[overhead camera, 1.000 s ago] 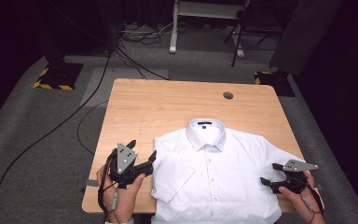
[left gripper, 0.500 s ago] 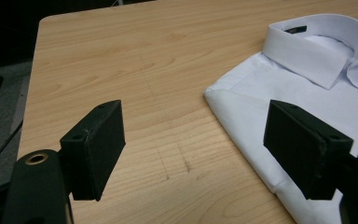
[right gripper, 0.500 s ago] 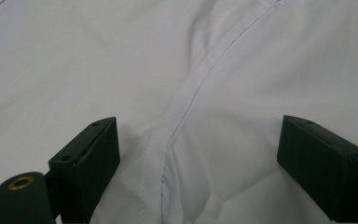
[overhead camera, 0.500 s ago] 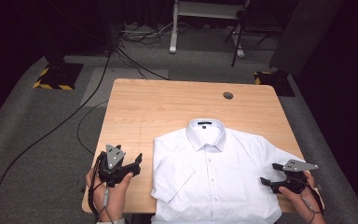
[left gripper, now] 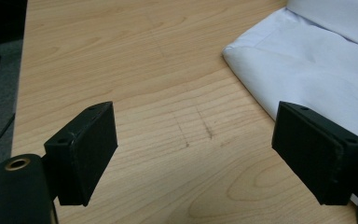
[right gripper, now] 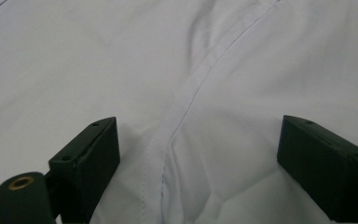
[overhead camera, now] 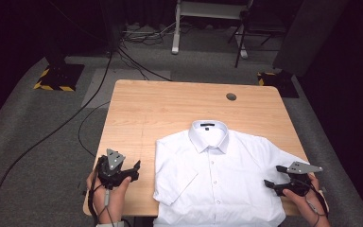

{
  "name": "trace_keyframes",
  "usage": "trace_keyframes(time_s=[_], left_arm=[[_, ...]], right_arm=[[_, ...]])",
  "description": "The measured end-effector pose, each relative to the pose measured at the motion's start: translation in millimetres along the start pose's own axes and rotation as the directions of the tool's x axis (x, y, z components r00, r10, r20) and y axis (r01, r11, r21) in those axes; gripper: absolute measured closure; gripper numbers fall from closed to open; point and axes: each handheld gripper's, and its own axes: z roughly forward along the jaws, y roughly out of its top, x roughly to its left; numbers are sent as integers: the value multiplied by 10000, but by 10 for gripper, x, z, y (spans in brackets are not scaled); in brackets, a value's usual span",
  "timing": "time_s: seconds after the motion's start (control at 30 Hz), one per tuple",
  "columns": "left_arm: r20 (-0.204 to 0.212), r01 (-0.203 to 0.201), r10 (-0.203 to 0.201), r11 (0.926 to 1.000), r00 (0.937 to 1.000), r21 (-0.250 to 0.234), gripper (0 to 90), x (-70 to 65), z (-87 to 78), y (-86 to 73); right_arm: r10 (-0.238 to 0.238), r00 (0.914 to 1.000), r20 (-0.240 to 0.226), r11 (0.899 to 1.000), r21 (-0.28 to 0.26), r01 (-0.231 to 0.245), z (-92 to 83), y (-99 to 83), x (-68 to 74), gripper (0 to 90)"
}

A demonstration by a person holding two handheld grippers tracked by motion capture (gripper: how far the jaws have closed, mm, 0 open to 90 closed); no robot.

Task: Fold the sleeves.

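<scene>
Shirt: a white short-sleeved button-up shirt (overhead camera: pixel 217 184) lies flat, front up, on the near right part of the light wooden table (overhead camera: pixel 170 113), collar pointing away from the person.
Left gripper: the black two-jaw left gripper (overhead camera: pixel 133 171) sits over bare wood just beside the shirt's sleeve, jaws spread wide with nothing between them.
Right gripper: the black two-jaw right gripper (overhead camera: pixel 270 185) is low over the shirt's far sleeve seam, jaws spread apart, white cloth (right gripper: pixel 191 93) beneath them.
Hole: a small round grommet (overhead camera: pixel 231 97) lies beyond the shirt collar.
</scene>
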Motion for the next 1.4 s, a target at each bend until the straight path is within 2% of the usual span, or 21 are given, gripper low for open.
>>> trace_keyframes(time_s=[0.13, 0.23, 0.3, 0.5, 0.7, 0.87, 0.93, 1.1, 1.3, 1.4], left_arm=[[282, 15, -31, 9984, 9996, 561, 133, 7, 72, -49], [470, 304, -367, 9912, 9982, 1286, 143, 19, 127, -98], [460, 354, -426, 9885, 9980, 1473, 143, 40, 145, -123], [109, 509, -537, 9833, 9985, 1750, 142, 97, 173, -185], [-151, 497, -475, 9730, 9988, 2256, 141, 138, 218, -258], [-177, 388, -358, 9761, 9992, 2139, 125, 152, 237, -283], [-97, 316, -304, 9823, 9995, 1845, 79, 169, 262, -315], [131, 39, -67, 9788, 9999, 2046, 2, 179, 288, -302], [234, 158, -208, 9803, 9995, 1969, 4, 194, 284, -306], [175, 11, -48, 9789, 9998, 2044, 4, 184, 287, -304]], right_arm=[[-3, 10000, 1, 10000, 1, 3, 0, 0, 0, 128], [-9, 10000, 5, 10000, 2, 9, 0, 0, 1, 128], [-6, 10000, 3, 10000, 2, 6, 0, 0, 0, 128], [-8, 10000, 2, 10000, 2, 8, 0, 0, 1, 128], [-18, 10000, 7, 10000, 4, 18, 1, 0, 1, 128], [-56, 10000, -15, 10000, 5, 56, -1, -2, -3, 128], [-59, 10000, -15, 10000, 6, 59, -2, -3, -4, 128], [-63, 10000, -8, 10000, 14, 63, -4, -4, -4, 128], [-61, 10000, -3, 10000, 14, 61, -3, -4, -3, 128], [-66, 10000, -5, 10000, 13, 66, -3, -4, -3, 128]])
